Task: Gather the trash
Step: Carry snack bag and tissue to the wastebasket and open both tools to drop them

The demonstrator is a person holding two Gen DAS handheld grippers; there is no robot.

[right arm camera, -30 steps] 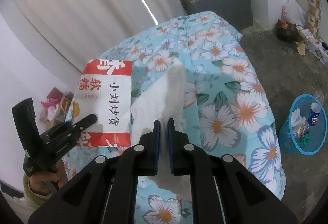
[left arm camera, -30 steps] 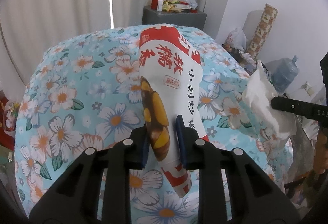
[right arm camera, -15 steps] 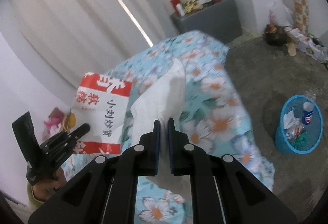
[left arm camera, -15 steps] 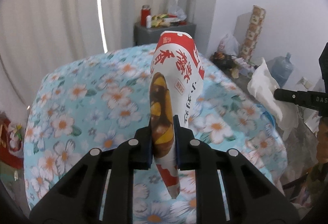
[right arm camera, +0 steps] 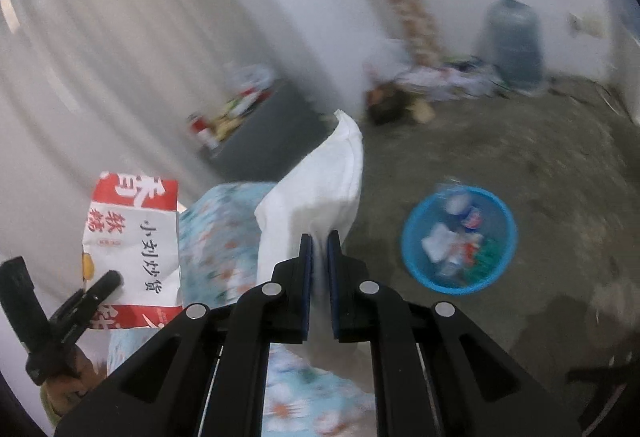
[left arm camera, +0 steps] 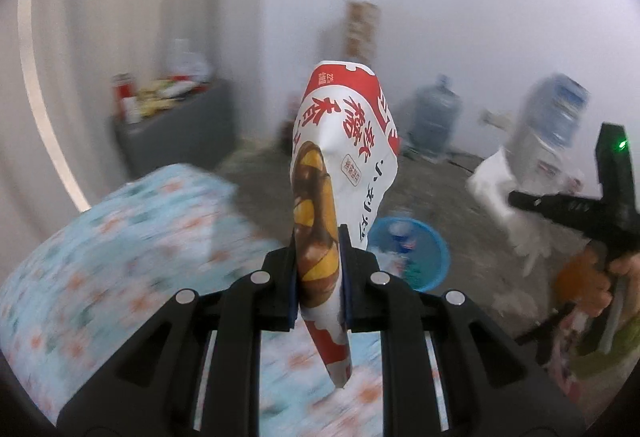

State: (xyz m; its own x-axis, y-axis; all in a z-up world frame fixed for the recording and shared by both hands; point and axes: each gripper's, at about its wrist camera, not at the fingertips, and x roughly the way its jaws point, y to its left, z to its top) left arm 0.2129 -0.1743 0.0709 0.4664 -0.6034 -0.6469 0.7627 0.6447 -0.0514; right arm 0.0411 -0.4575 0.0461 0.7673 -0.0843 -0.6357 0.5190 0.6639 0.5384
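My left gripper (left arm camera: 319,273) is shut on a red and white snack bag (left arm camera: 344,157) and holds it upright in the air past the table edge. The bag also shows in the right wrist view (right arm camera: 132,249). My right gripper (right arm camera: 319,273) is shut on a crumpled white paper (right arm camera: 316,193), which also shows in the left wrist view (left arm camera: 504,193). A blue trash basket (right arm camera: 504,217) with several scraps stands on the floor to the right; in the left wrist view it (left arm camera: 434,249) lies just beyond the bag.
The table with the floral cloth (left arm camera: 120,237) is at the lower left. A grey cabinet (left arm camera: 180,129) with clutter stands by the curtain. Water jugs (left arm camera: 436,121) and a patterned roll (right arm camera: 408,5) stand by the wall. The floor is bare concrete.
Both grippers have swung right, away from the table, toward the floor and the blue basket. Each still holds its item. The views are blurred by the motion.
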